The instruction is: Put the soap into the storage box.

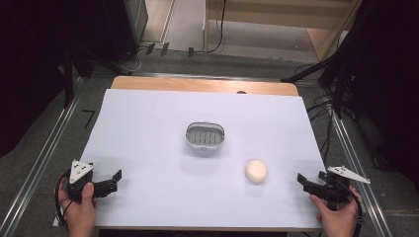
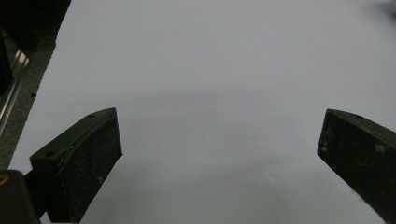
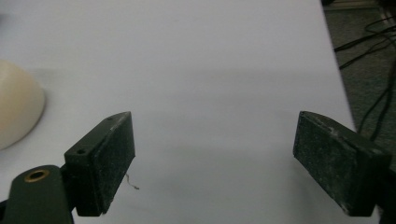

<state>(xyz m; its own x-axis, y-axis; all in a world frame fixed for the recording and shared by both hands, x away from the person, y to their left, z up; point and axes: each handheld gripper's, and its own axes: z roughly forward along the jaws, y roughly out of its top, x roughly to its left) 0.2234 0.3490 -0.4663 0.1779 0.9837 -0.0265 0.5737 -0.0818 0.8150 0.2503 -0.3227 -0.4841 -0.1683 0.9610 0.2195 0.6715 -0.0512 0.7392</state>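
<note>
Both claws rest at the near edge of the desk, one at each corner, each held in a hand. Left claw sits low over the white sheet at the near left, its jaws spread wide with bare sheet between them; the left gripper view confirms this, the left claw gaping with nothing between the two black jaws. Right claw sits at the near right corner, pointing inward toward the middle of the desk, and its jaws also stand wide apart. From the right gripper view, the right claw holds nothing, and white sheet lies between the jaws.

Nearest to the right claw lies the cream soap bar, a rounded lump resting flat on the sheet, near that claw but clearly apart from it. In the right gripper view the soap bar shows at the left edge, outside the jaws.

Farther back, near the middle of the desk, stands the grey soap dish, a slotted tray, well apart from both claws and apart from the soap.
</note>
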